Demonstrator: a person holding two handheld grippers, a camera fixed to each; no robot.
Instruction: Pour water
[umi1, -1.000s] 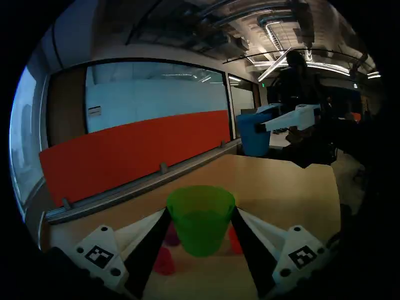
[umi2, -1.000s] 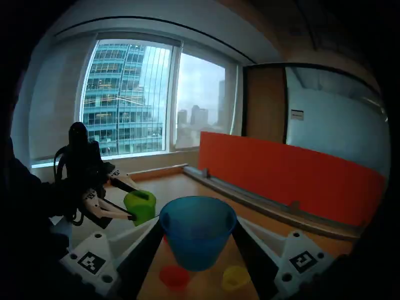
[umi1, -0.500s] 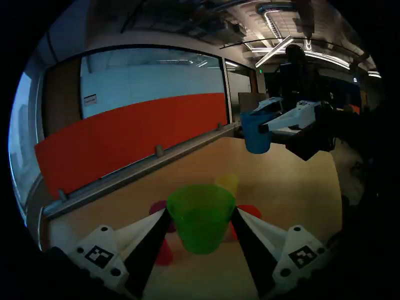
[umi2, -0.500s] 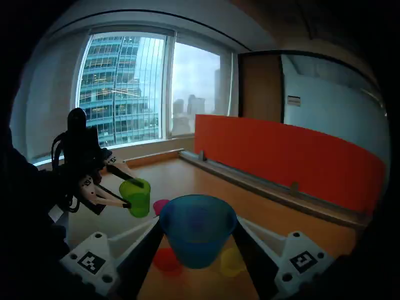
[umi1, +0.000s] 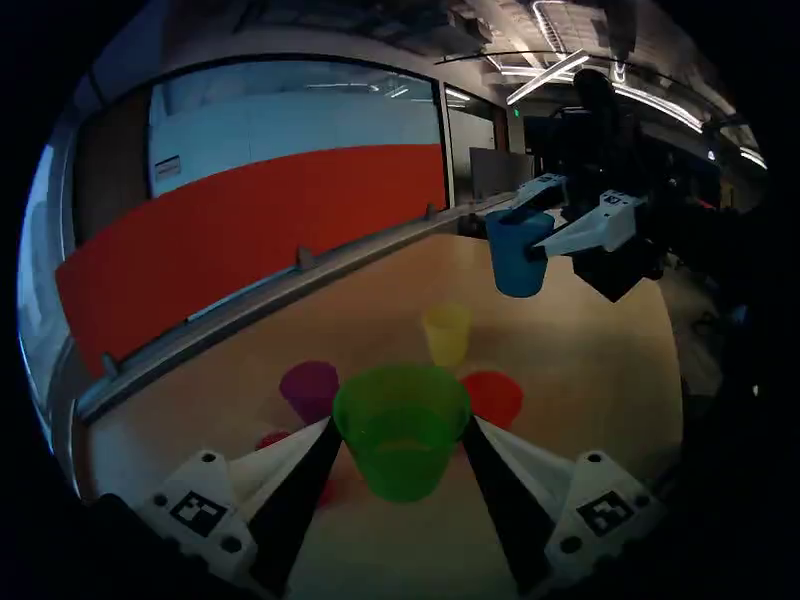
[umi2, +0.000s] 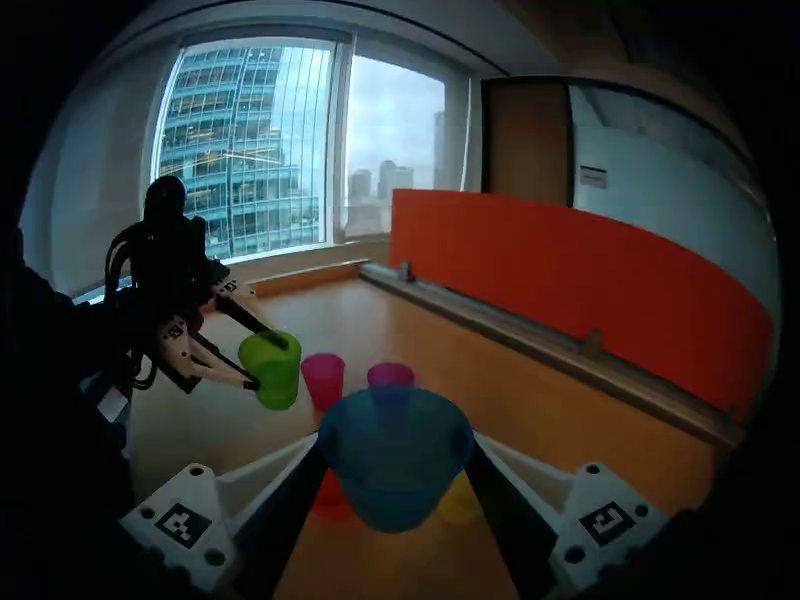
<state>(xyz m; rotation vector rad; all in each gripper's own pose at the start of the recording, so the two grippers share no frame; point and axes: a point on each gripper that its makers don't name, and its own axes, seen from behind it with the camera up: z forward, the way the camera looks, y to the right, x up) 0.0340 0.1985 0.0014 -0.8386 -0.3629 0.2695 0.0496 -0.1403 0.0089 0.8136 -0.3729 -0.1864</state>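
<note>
The left tongs (umi1: 402, 425) are squeezing a green cup (umi1: 402, 465) from both sides, over the bench (umi1: 600, 340). The right tongs (umi2: 395, 445) are squeezing a blue cup (umi2: 395, 485), well apart from the green one. A yellow cup (umi1: 446, 333), a purple cup (umi1: 309, 387) and a red cup (umi1: 492, 396) are standing on the bench under them. The right gripper view is showing a pink cup (umi2: 322, 378) and a big window (umi2: 250, 150). The left gripper view is showing ceiling lights (umi1: 545, 75).

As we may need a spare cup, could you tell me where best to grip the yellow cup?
Grip the yellow cup across its upper wall, coming in level from the side away from the red cup. It stands upright and tapers downward, so a hold probably sits best just below the wider rim.
</note>
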